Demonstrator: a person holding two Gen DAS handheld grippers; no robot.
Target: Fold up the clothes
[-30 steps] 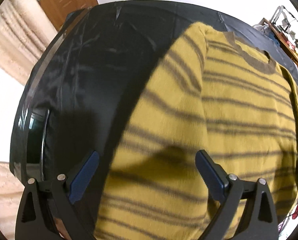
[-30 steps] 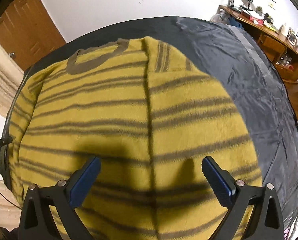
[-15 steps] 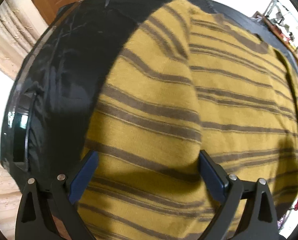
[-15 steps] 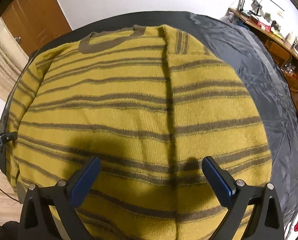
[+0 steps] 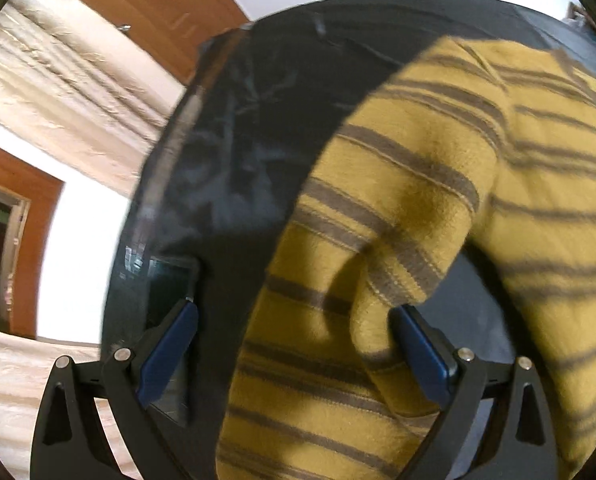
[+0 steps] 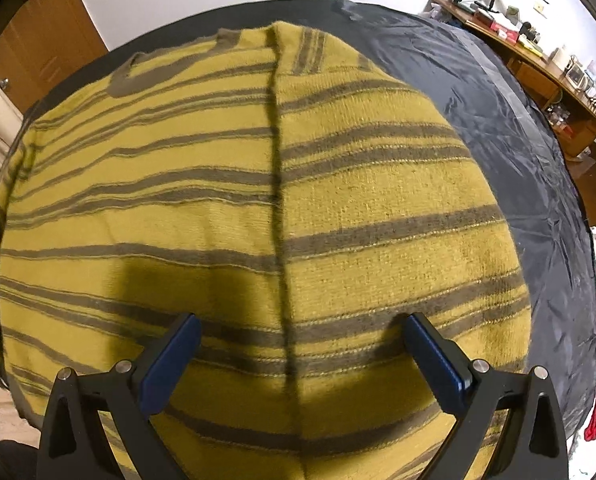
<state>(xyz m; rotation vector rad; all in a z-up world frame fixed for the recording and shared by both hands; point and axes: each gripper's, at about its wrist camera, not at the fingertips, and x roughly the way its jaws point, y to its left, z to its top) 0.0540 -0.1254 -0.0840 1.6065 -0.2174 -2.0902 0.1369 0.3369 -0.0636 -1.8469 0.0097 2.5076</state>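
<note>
Right wrist view: your sweater (image 6: pixel 238 216) lies flat on the black table cover (image 6: pixel 509 128), collar toward the far edge; both right gripper (image 6: pixel 298 344) and left gripper (image 5: pixel 294 340) gape wide, gripping nothing

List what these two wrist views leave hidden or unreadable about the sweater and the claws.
- Left wrist view: motion blur smears the sweater; whether the open left claw touches the raised fold beside its right finger cannot be told.
- Right wrist view: the sweater's hem is cut off by the bottom edge, behind the open right claw.
- Right wrist view: items on the wooden shelf are too small to identify.
</note>
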